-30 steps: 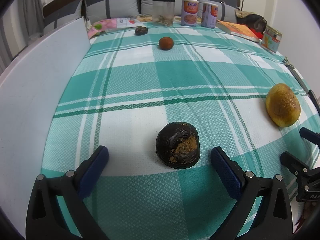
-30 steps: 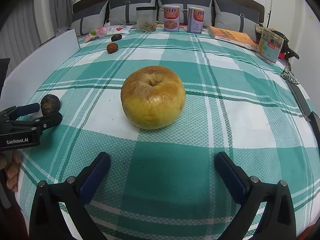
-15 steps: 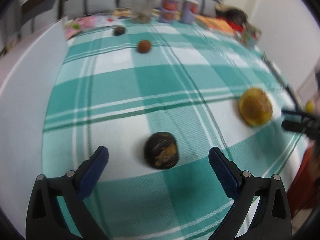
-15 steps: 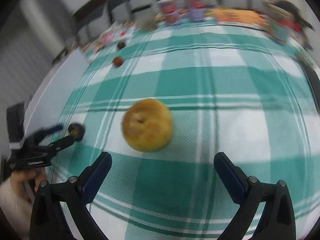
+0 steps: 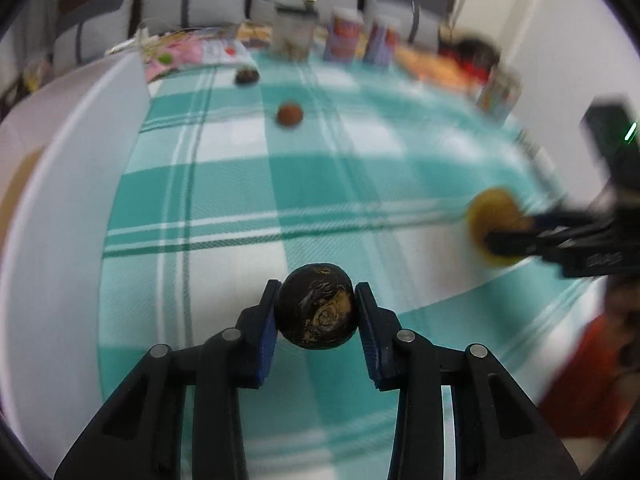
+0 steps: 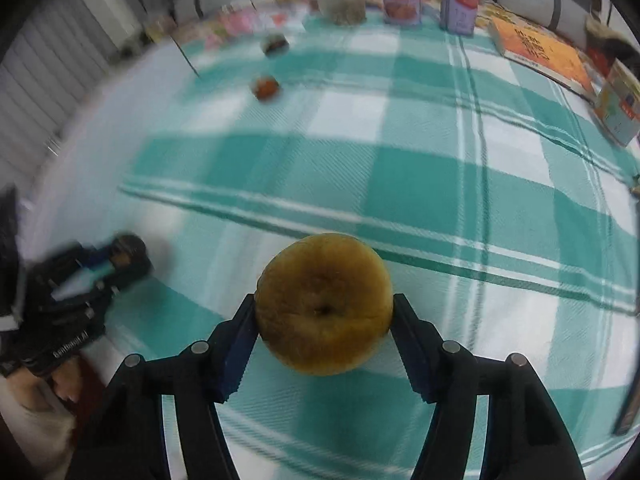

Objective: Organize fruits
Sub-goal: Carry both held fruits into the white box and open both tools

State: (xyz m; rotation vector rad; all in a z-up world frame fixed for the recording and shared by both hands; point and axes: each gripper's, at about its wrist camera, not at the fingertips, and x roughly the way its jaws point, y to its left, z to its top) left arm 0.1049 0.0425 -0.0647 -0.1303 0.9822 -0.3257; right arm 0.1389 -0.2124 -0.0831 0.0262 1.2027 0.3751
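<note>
A second ago both pairs of tongs gaped around fruit lying on the checked cloth [image 5: 224,200]. Now the left gripper [image 5: 316,312] is closing, pads clamped on the dark fruit [image 5: 316,308] at lower centre; the right gripper [image 6: 324,316] likewise grips the yellow fruit [image 6: 324,304] at lower centre.

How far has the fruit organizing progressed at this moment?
Nothing looks sorted yet. In hand: the left gripper is closing on a dark wrinkled round fruit; the right gripper is closing on a large yellow-brown round fruit. Left: a small reddish-brown fruit and a small dark fruit.
</note>
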